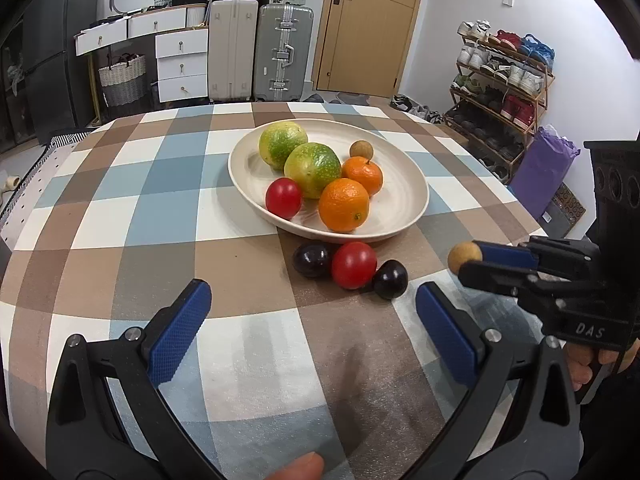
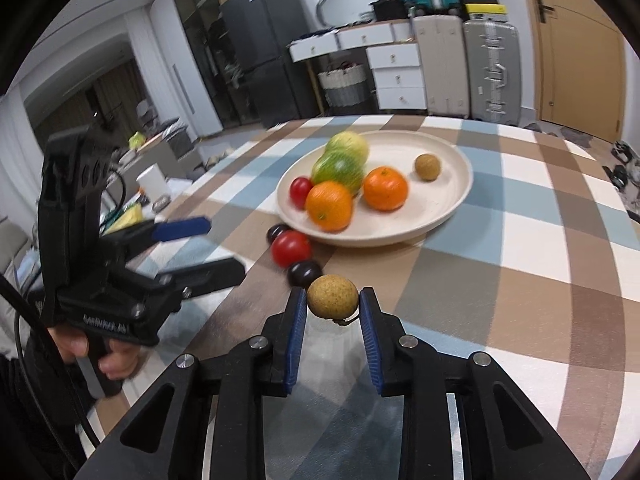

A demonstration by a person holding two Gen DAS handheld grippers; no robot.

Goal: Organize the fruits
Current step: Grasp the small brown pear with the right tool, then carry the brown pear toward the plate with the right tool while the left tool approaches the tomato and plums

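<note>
A cream plate (image 1: 404,200) (image 2: 452,200) on the checked table holds two green-yellow fruits (image 1: 312,168), two oranges (image 1: 344,205) (image 2: 386,189), a red tomato (image 1: 283,197) and a brown longan (image 1: 361,149) (image 2: 427,167). In front of the plate lie a red tomato (image 1: 353,265) (image 2: 291,247) and two dark plums (image 1: 312,259) (image 1: 390,279) (image 2: 304,273). My right gripper (image 2: 333,304) (image 1: 466,262) is shut on a second brown longan (image 2: 332,295) (image 1: 463,257), held above the table near the plums. My left gripper (image 1: 312,304) (image 2: 216,246) is open and empty, just short of the loose fruit.
The checked tablecloth (image 1: 160,208) covers a round table. Behind it stand suitcases (image 1: 282,52), white drawers (image 1: 182,64), a door and a shoe rack (image 1: 500,80). A dark fridge (image 2: 260,52) is at the back left.
</note>
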